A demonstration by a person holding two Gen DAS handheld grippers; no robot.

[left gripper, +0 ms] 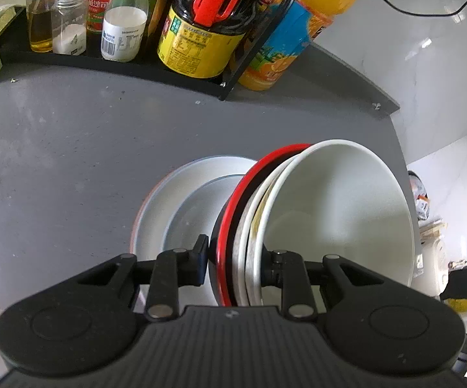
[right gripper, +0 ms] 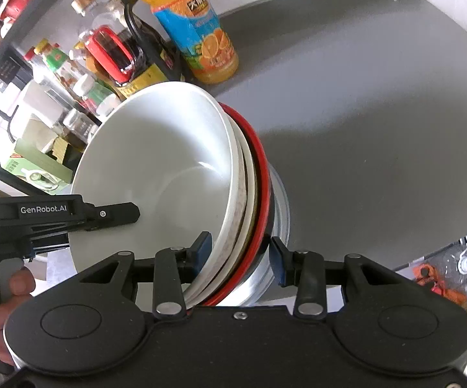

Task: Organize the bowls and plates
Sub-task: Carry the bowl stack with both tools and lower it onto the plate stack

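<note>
A tilted stack of nested bowls [left gripper: 336,213] hangs over the grey table, with a white bowl on the inside, further white rims behind it and a red-and-black bowl [left gripper: 233,200] outermost. My left gripper [left gripper: 236,263] is shut on the stack's rims. My right gripper [right gripper: 239,253] is clamped on the same stack [right gripper: 155,168] from another side, one pad inside the white bowl and the other against the black outer wall. One left finger [right gripper: 117,215] reaches into the white bowl. Beneath lie stacked plates [left gripper: 168,200], pale with a grey rim [right gripper: 281,213].
A black rack [left gripper: 130,63] along the back holds several bottles, among them a dark sauce bottle [left gripper: 197,38]. An orange juice bottle [right gripper: 201,32] stands beside it. The grey tabletop [left gripper: 55,161] stretches left, and its edge runs along the right. A hand [right gripper: 4,294] grips the left handle.
</note>
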